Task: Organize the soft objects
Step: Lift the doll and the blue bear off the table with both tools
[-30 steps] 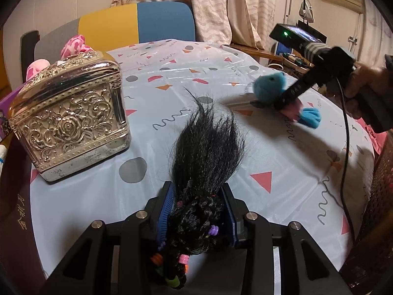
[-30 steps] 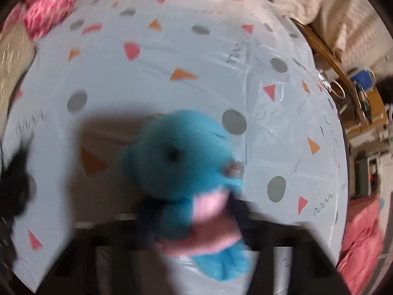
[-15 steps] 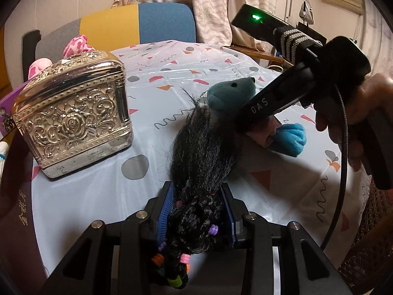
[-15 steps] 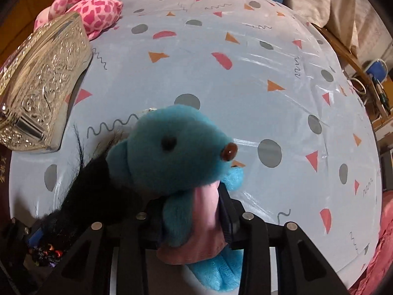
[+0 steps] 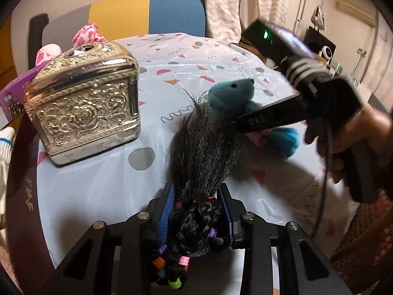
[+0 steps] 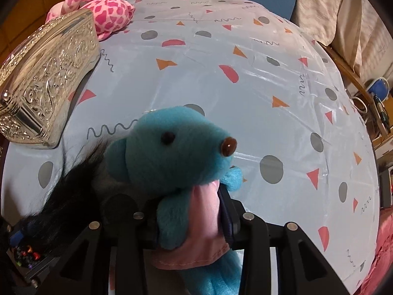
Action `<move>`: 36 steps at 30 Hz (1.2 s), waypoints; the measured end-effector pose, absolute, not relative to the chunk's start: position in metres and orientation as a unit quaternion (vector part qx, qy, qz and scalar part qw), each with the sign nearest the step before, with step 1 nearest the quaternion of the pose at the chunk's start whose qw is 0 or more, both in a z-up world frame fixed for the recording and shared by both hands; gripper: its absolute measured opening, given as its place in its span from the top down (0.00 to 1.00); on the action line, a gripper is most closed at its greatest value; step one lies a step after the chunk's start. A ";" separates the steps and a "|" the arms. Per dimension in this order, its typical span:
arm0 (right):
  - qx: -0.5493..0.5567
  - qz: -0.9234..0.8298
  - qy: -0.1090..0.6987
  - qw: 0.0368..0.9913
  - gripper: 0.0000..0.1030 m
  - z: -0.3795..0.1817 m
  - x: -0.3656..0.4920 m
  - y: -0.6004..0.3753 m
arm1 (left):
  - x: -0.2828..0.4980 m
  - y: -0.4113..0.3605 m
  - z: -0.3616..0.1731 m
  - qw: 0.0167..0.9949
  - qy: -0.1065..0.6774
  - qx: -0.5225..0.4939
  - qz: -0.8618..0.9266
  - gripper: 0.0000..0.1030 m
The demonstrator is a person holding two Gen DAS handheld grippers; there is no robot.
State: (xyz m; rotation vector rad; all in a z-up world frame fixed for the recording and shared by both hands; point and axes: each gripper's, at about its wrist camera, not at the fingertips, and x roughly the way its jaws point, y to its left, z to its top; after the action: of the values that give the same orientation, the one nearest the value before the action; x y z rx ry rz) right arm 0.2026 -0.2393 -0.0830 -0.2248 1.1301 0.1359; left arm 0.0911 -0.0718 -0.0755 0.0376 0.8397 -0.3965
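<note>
Both soft things are in the air above the desk (image 6: 282,78), so the step in hand looks like carrying, with the set-down not yet made. The left gripper (image 5: 196,211) has its jaws clamped on the braided, beaded end of a black hair bundle (image 5: 203,147), whose loose strands fan out toward 12 o'clock in the left wrist view. The right gripper (image 6: 189,216) has its jaws clamped on the pink-skirted body of a blue plush bear (image 6: 176,152), head up, feet hanging below the jaws.

In the left wrist view the bear (image 5: 231,93) sits at about 1 o'clock, touching the hair's tips. The embossed silver box (image 5: 81,105) stands at 10 o'clock, with a pink spotted plush (image 6: 108,9) just behind it.

My guess is that the pair is headed for a spot beside that pink toy. The next move calls for separating the strands from the bear's fur first, since they may snag, then lowering each piece before the jaws part.
</note>
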 end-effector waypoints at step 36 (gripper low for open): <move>-0.219 0.055 0.481 0.847 0.65 -0.091 0.200 -0.207 | 0.032 0.060 0.032 0.930 0.337 -0.089 -0.118 0.66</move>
State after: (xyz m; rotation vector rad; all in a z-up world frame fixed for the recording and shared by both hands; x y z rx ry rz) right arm 0.2001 -0.2069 -0.0906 -0.4613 1.0132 0.1159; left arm 0.0319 0.0602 0.0316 -0.1828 0.6897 -0.2410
